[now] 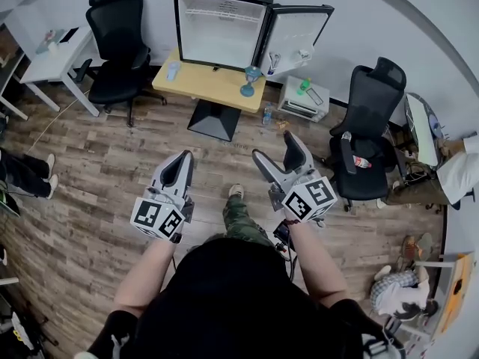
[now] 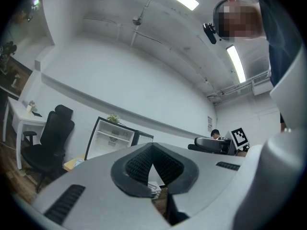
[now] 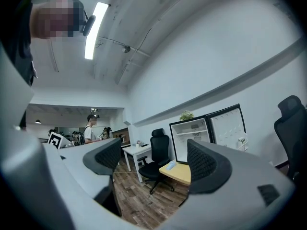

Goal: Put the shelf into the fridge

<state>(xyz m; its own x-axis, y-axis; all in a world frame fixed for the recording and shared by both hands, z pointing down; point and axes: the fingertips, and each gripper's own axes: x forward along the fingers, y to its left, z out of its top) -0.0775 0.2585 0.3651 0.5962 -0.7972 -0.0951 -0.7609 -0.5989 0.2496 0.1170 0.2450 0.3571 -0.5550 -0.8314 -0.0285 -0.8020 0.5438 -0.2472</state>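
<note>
A small black fridge (image 1: 221,28) stands on a low wooden table (image 1: 209,88) at the far wall. Its door (image 1: 299,36) is swung open to the right and the white inside shows. I cannot pick out a loose shelf in any view. My left gripper (image 1: 182,163) hangs over the wood floor well short of the table, its jaws shut with nothing between them (image 2: 152,150). My right gripper (image 1: 277,154) is beside it, open and empty (image 3: 153,162). Both point level toward the fridge (image 2: 112,138) (image 3: 192,138).
A teal goblet (image 1: 249,81) and a pale blue item (image 1: 173,70) sit on the table. A white box (image 1: 303,99) lies on the floor right of it. Black office chairs (image 1: 116,43) (image 1: 367,133) flank the fridge, with a white desk (image 1: 52,58) at left. A person (image 1: 400,290) sits on the floor at lower right.
</note>
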